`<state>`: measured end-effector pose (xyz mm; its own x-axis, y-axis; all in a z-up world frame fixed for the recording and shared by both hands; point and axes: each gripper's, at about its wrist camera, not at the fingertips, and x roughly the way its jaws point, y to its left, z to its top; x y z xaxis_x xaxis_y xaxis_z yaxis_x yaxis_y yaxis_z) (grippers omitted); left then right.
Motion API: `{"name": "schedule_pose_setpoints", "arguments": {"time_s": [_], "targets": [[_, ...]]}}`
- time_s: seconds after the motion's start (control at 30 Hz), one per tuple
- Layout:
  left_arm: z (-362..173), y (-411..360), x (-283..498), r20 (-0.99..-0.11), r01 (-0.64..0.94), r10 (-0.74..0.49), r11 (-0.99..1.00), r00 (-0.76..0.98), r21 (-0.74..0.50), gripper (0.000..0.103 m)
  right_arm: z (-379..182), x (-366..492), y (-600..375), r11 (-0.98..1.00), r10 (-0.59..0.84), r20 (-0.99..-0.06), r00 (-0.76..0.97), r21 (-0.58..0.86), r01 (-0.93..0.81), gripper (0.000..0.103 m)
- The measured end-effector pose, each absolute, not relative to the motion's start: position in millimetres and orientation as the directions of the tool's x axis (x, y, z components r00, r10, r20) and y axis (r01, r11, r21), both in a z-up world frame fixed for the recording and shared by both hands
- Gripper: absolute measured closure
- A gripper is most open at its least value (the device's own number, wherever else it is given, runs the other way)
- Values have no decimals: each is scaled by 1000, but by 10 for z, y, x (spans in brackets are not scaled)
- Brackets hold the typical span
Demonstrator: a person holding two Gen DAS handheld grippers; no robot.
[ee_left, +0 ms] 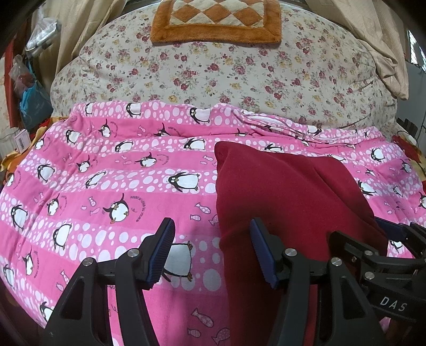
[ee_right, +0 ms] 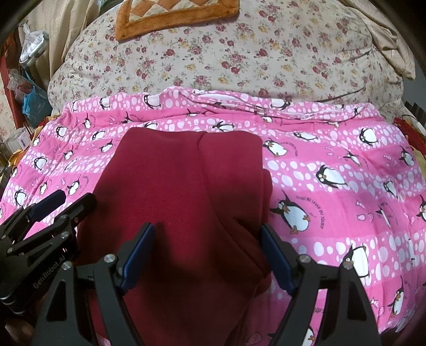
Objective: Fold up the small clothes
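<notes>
A dark red garment, made of soft fleece-like cloth, is lying folded on a pink penguin-print blanket that is covering the near part of a bed. Taking the garment as the landmark: it is resting flat on the blanket, with its far edge stopping short of the blanket's rumpled far hem, and a lengthwise crease is running down it, dividing it into two panels. Beyond the garment, past the blanket's hem, a cream quilt with small red and yellow flowers is mounding up, and farther still from the garment an orange and cream checked mat is sitting on that quilt. Beige curtains are hanging past the quilt on the side away from the garment. Off to the far left of the garment, beyond the bed's edge, plastic bags and clutter are piling up. The left gripper is hovering over the garment's left edge with its blue-padded jaws parted; one pad is over the bare blanket and the other is over the red cloth, and neither is pinching anything. The right gripper is hanging directly over the garment's near end, its jaws spread wide on either side of the crease, with the cloth lying loose beneath and between them, ungripped. Each tool is showing at the edge of the other's view, close beside the garment.
</notes>
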<state>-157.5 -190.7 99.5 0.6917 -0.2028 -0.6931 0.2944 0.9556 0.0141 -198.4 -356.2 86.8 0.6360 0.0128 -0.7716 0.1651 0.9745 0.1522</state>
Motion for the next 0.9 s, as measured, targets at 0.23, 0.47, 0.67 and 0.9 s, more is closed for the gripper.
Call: {"name": "schedule_pose_setpoints", "arguments": {"time_s": [0.23,0.47,0.67,0.9], "targets": [[995,-1907,-1572,-693,295,-202,956,692,15,65,862,-1979,-3560,974,12,-775,632,152,167,20],[993,-1906,-1572,-693,294,-202,956,692,15,65,854,-1967,-3564,974,12,-775,631,153,169,20],[991,-1906,-1572,-693,294,-202,956,692,16,65,852,-1966,-3567,974,13,-776,631,153,168,20],[988,-1905,-1575,-694,294,-202,956,691,14,65,847,-1965,-3561,974,11,-777,629,152,170,20]]}}
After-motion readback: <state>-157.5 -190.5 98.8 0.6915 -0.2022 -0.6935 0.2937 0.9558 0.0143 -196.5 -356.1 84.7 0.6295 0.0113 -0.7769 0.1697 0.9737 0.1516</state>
